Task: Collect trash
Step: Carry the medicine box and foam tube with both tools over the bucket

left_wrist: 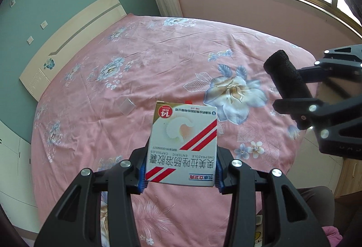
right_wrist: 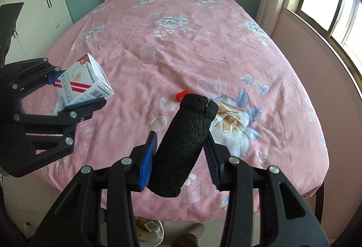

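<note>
- Plainly both tools are loaded: the left gripper [left_wrist: 181,170] has its jaws closed on the side faces of a white cardboard medicine box with red stripes and a gold corner [left_wrist: 183,145], held near its printed end so most of the box sticks out forward, clear of the pink floral bedspread [left_wrist: 172,52].
- From the right wrist view, that box [right_wrist: 84,83] hangs above the near-left part of the bed, tilted, well apart from the sheet; I judge it is lifted for carrying, not for setting down.
- The right gripper [right_wrist: 178,165] has its jaws closed partway around a black, rough-textured fabric roll [right_wrist: 183,145], pinched at its lower part with the far end pointing up and away.
- Two items lie loose on the bedspread: a small clear plastic cap-like cylinder [right_wrist: 148,56] toward the middle, and a small red block [right_wrist: 182,95] just beyond the tip of the black roll.
- Below the near edge of the bed, a bag or bin [right_wrist: 148,231] with packets in it shows between the right gripper's arms; probably that is where the trash goes, though I cannot tell for sure.
- With both jaws full, neither loose piece can be taken until something is dropped off.
</note>
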Available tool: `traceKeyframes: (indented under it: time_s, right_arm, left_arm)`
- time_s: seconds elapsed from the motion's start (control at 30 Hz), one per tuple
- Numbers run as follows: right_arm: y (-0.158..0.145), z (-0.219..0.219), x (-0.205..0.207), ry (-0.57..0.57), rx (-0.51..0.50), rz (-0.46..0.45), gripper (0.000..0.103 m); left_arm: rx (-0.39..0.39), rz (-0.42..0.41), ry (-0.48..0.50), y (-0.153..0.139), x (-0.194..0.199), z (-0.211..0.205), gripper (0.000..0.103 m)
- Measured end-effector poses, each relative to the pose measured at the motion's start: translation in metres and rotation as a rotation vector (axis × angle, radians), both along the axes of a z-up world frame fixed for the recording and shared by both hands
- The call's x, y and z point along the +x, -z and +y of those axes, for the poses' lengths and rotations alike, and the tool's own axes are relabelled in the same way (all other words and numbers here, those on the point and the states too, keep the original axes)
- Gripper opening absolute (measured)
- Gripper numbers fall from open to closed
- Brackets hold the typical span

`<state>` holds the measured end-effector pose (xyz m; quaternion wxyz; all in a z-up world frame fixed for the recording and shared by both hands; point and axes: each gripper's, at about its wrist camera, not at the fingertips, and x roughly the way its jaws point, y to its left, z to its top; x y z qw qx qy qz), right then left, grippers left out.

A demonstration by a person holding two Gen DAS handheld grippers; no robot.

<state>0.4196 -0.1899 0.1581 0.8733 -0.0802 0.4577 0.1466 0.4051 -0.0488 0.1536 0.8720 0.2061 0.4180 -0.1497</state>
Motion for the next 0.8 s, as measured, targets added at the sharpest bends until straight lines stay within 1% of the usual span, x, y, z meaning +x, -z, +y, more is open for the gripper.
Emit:
traceKeyframes:
  time_s: [0.17, 0.37, 0.6, 0.8]
  right_arm:
    - [-0.030, -0.008, -0.052, -0.023, -0.014, -0.045, 0.043]
    - [-0.055, -0.009, -0.114, -0.070, -0.029, -0.081, 0.043]
    - [-0.072, 0.000, -0.175, -0.134, -0.047, -0.112, 0.043]
    - [-0.075, 0.010, -0.215, -0.173, -0.069, -0.115, 0.043]
  left_arm:
    - [0.026, -0.038, 0.011, -0.027, -0.053, -0.004, 0.047]
    - [0.010, -0.060, 0.014, -0.052, -0.105, 0.000, 0.047]
    - [0.018, -0.085, 0.024, -0.070, -0.159, 0.008, 0.047]
    - [0.018, -0.098, 0.036, -0.074, -0.199, 0.019, 0.047]
